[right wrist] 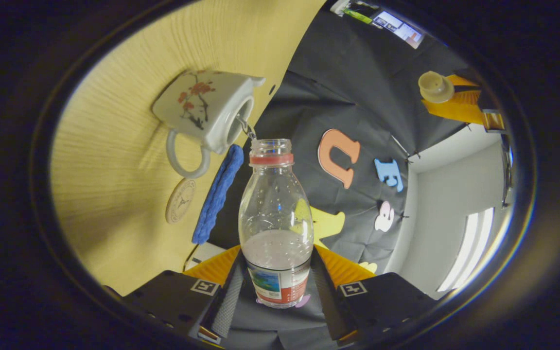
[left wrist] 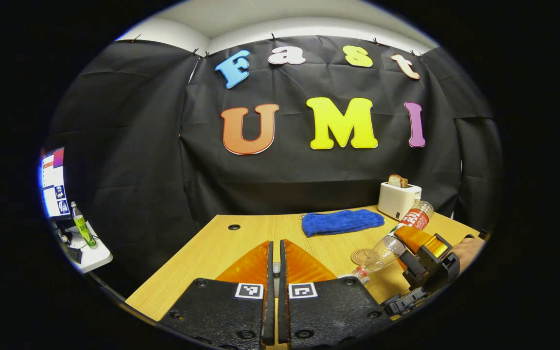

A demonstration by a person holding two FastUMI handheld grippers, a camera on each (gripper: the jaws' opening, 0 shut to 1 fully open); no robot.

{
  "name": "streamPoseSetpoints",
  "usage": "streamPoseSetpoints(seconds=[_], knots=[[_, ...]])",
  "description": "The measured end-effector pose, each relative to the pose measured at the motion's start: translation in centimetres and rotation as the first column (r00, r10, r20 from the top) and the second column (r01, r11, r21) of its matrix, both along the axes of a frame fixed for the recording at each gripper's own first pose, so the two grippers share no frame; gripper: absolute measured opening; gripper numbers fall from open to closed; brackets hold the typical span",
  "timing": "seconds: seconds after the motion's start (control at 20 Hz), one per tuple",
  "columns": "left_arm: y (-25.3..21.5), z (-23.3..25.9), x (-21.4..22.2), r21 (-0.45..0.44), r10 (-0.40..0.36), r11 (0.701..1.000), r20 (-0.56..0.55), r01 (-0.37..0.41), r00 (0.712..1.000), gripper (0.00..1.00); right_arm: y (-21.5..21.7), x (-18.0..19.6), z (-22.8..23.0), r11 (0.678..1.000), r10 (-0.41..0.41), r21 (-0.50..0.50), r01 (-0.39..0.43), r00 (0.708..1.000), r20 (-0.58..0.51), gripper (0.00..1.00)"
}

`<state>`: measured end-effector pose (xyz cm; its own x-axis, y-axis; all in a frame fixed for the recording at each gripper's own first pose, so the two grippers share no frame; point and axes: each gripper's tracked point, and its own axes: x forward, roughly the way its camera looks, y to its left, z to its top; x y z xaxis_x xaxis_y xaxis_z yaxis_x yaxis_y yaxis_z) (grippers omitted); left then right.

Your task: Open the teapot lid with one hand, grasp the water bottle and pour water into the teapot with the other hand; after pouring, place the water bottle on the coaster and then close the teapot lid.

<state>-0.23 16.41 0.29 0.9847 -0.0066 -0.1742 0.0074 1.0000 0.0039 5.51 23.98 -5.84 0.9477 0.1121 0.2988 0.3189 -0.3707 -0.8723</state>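
Note:
My right gripper is shut on the clear water bottle, tipped mouth-first toward the white, blossom-painted teapot. A thin stream of water runs from the bottle's mouth into the pot's open top. In the left gripper view the same tilted bottle sits in the right gripper, with a hand behind it. My left gripper is shut, a sliver of the lid's knob between its fingers. The right gripper view shows the pale teapot lid held up and away from the pot. The round coaster lies bare.
A blue towel lies folded at the back of the wooden table, and a white toaster with bread stands beside it. Off to the left, a side desk carries a monitor and a green bottle.

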Motion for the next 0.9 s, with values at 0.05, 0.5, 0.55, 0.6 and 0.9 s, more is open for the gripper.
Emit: streamPoseSetpoints(seconds=[0.05, 0.5, 0.55, 0.6, 0.9], knots=[[0.0, 0.0, 0.0, 0.002, -0.002, 1.000, 0.000, 0.002, 1.000, 0.05, 0.2, 0.0, 0.0, 1.000, 0.000, -0.015, 0.000, 1.000, 0.013, 0.76], [-0.5, -0.1, 0.0, 0.027, -0.013, 1.000, -0.002, 0.013, 1.000, 0.05, 0.8, -0.4, 0.3, 0.991, 0.054, -0.123, -0.043, 0.995, 0.089, 0.76], [-0.6, 0.0, 0.0, 0.030, -0.010, 0.999, -0.001, 0.010, 1.000, 0.05, 0.9, -0.4, 0.5, 0.991, 0.056, -0.123, -0.044, 0.994, 0.092, 0.74], [-0.5, 0.0, -0.1, 0.029, -0.011, 1.000, -0.002, 0.011, 1.000, 0.05, 1.0, -0.5, 0.6, 0.991, 0.058, -0.123, -0.045, 0.994, 0.097, 0.74], [-0.3, -0.1, 0.0, 0.023, -0.010, 1.000, -0.001, 0.010, 1.000, 0.05, 1.1, -0.3, 1.1, 0.991, 0.076, -0.116, -0.063, 0.990, 0.115, 0.76]])
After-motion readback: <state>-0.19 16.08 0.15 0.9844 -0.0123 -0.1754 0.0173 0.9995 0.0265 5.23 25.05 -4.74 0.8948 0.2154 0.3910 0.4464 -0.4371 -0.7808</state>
